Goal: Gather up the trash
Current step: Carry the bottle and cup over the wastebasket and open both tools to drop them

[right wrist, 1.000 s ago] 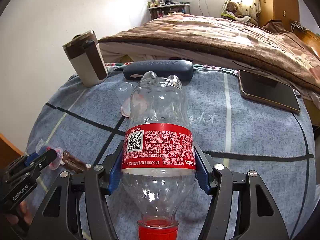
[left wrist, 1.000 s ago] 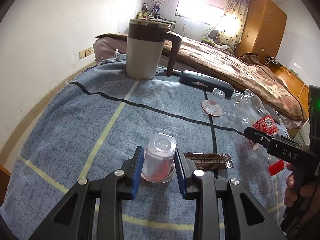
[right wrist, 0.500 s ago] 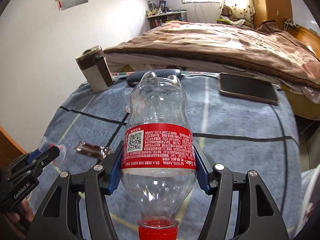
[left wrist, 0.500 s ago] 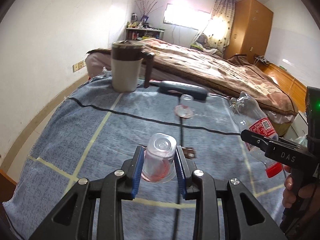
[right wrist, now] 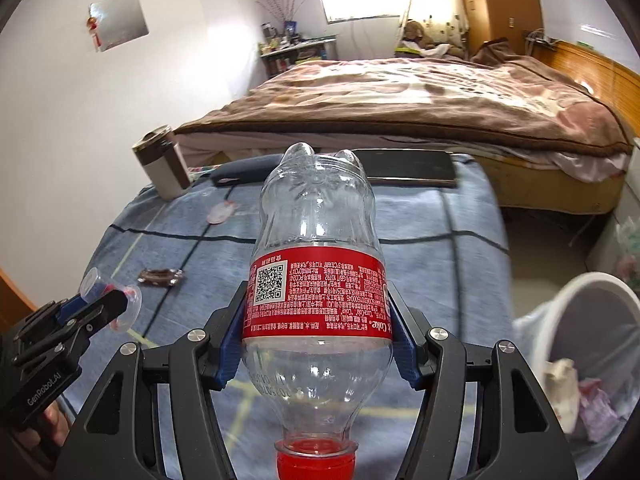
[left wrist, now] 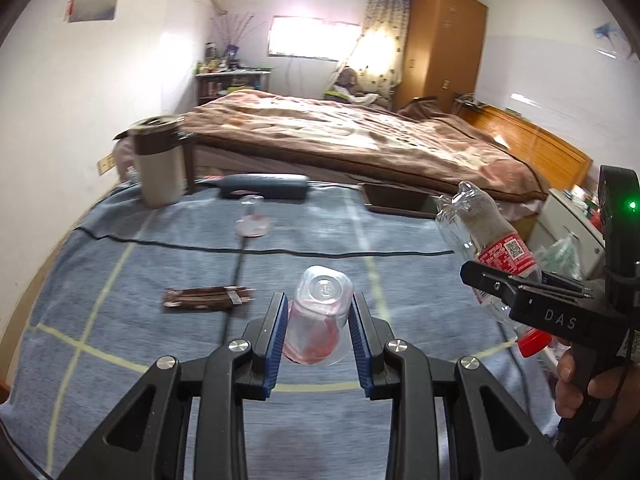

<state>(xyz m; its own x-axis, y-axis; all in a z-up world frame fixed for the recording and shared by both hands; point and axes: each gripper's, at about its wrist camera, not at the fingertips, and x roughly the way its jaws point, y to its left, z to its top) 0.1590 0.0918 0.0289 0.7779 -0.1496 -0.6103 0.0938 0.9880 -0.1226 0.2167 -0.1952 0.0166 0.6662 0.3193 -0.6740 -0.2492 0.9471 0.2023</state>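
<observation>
Clearly, from the left wrist view, my left gripper (left wrist: 319, 330) is closed on a small clear plastic jelly cup with pink residue (left wrist: 320, 316), held upside down with its flat base pointing away from me, above the blue-grey checked cloth (left wrist: 120, 280). Off to the right in this view I see my right gripper (left wrist: 496, 284) carrying the clear plastic cola bottle with a red label and red cap (left wrist: 486, 246). A brown foil snack wrapper (left wrist: 208, 299) lies flat on the cloth just left of my fingers, its long axis running across the view. A second clear pink-stained cup (left wrist: 252, 220) sits farther back.

Through the right wrist view, my right gripper (right wrist: 316, 320) is clamped across the label of the cola bottle (right wrist: 316, 280), cap towards the camera, base pointing forward. The bottle looks empty and undented. What matters for the drop: the white round waste bin with a plastic liner (right wrist: 580, 344) stands off the cloth's right edge, low and right of the bottle, so I judge the right hand is nearer to it. My left gripper (right wrist: 116, 304) shows at far left, well apart from the bin.
</observation>
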